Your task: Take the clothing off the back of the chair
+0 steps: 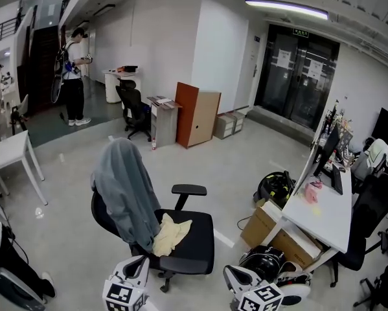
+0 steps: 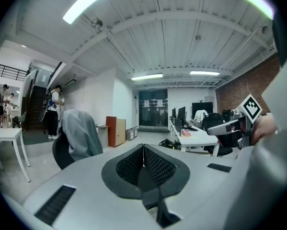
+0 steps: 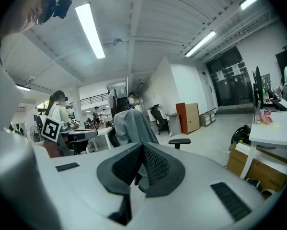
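My left gripper [image 2: 143,153] and right gripper [image 3: 142,151] both have jaws pressed together, nothing between them. The jacket [image 1: 124,190] hangs over the back of the chair [image 1: 192,237], centre-left of the head view. Both grippers sit at the bottom edge, apart from it.

white walls [image 1: 174,37] | pale grey floor [image 1: 245,154] | dark glass doors [image 1: 297,76] | orange cabinet [image 1: 195,114] | white desk [image 1: 326,216] | ceiling strip light [image 1: 285,8] lit

No print legible; green door sign [image 1: 301,33] too small.
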